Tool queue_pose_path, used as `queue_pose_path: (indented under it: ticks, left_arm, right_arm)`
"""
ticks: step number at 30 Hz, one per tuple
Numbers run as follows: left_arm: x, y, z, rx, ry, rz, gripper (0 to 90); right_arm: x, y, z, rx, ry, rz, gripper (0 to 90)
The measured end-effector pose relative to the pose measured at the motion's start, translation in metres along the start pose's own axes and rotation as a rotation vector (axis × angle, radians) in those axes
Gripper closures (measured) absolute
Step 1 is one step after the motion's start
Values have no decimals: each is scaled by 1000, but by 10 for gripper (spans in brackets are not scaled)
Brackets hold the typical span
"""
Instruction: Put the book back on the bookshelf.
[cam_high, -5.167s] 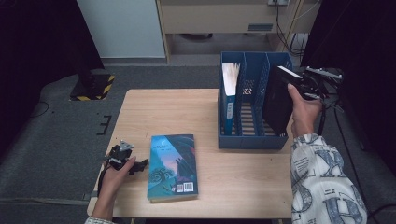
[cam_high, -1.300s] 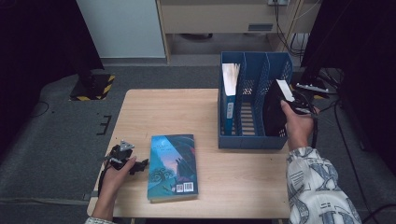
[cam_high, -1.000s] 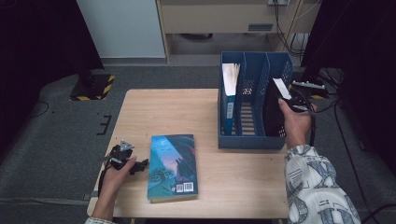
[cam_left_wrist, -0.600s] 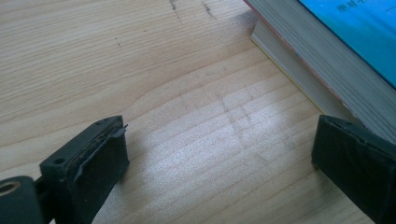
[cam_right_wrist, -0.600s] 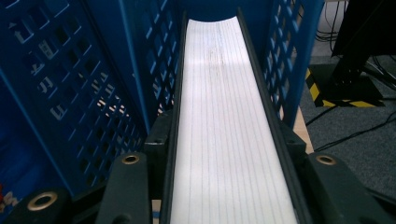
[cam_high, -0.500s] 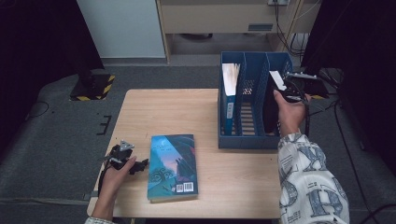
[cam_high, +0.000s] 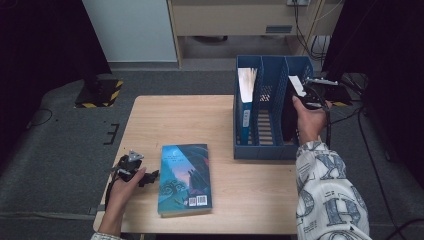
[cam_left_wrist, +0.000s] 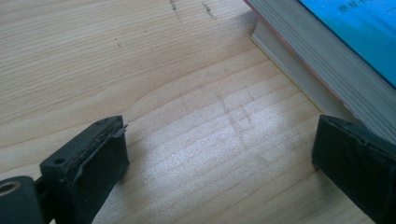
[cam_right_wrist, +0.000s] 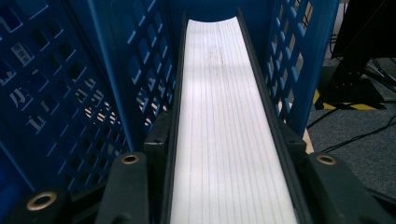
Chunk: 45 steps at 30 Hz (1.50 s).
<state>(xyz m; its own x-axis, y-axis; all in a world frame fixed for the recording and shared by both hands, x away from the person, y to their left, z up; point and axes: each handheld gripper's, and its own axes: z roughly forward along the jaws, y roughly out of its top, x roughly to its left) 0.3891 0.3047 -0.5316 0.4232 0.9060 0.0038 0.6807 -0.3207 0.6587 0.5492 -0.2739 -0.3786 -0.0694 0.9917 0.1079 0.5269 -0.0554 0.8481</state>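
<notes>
The right gripper (cam_high: 311, 96) pinches a black book (cam_high: 288, 112) by its covers, the white page edges (cam_right_wrist: 231, 140) running up between the jaws. The book stands in the right slot of the blue rack (cam_high: 270, 150) at the table's (cam_high: 170, 120) far right (a slot wall sits close on each side of it). A blue-spined book (cam_high: 246, 107) stands in the left slot; the middle slot separates the 2. The left gripper (cam_high: 134, 170) rests near the table's front left, jaws spread over bare wood, with nothing between them. A teal book (cam_high: 184, 177) lies flat just beside it, its page edge close to 1 jaw.
</notes>
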Motion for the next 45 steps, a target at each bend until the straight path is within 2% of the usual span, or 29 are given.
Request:
queue_pose_path:
  ticks: [4,8,15,19,29,41,45]
  left_arm:
    - [-1,0,0,-2,-1,-2,25]
    - [-1,0,0,-2,-2,-1,25]
    - [-1,0,0,-1,-3,-2,26]
    - [-1,1,0,-1,-3,-2,26]
    - [-1,1,1,1,-2,1,25]
    - [-1,1,0,1,-3,1,26]
    - [-1,1,0,1,-3,1,26]
  right_arm:
    - [-1,-4,-1,-5,-1,10,519]
    - [1,-5,-3,8,11,-17,512]
    - [6,-6,-5,6,24,-31,490]
    - [8,-5,-8,2,53,-18,466]
    - [7,-4,-20,-19,89,8,450]
    - [9,-7,-21,-33,123,22,403]
    - [8,-7,-21,-38,138,42,351]
